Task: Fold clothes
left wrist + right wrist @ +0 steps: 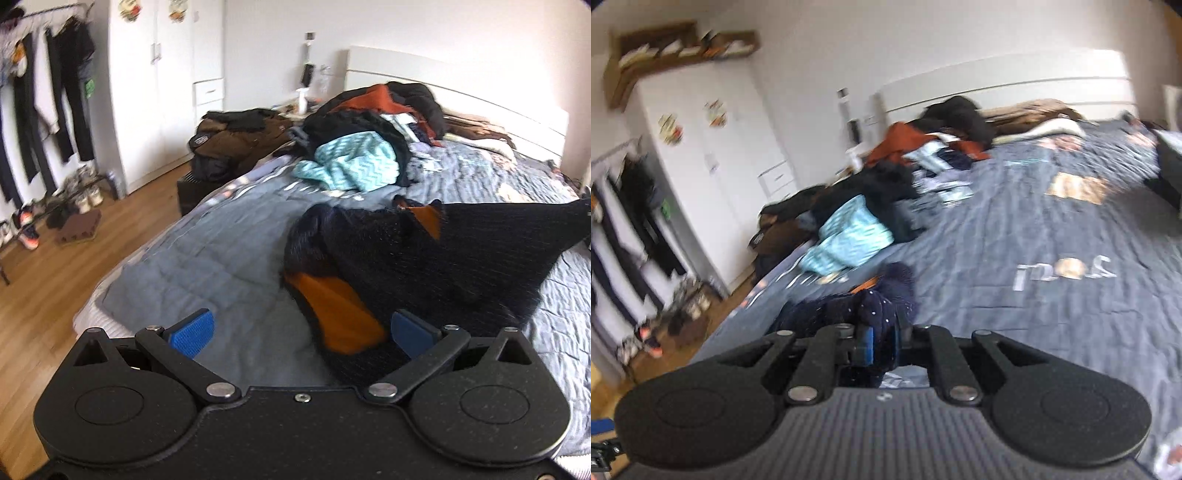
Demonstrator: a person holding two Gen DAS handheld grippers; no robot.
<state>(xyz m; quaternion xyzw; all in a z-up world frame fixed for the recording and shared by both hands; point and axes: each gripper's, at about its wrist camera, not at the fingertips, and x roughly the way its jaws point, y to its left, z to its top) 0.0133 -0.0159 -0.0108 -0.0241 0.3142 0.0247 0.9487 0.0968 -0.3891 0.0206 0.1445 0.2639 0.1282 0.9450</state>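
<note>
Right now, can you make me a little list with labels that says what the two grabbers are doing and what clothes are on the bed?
place: bed with a grey-blue quilt
left gripper: jaws wide open, holding nothing
right gripper: jaws shut on the dark sweater
dark sweater: navy knit with orange lining, one end lifted off the quilt
pile of clothes: heaped farther up the bed, unfolded
teal zigzag cloth: at the front of the pile
brown jacket: beside the bed
</note>
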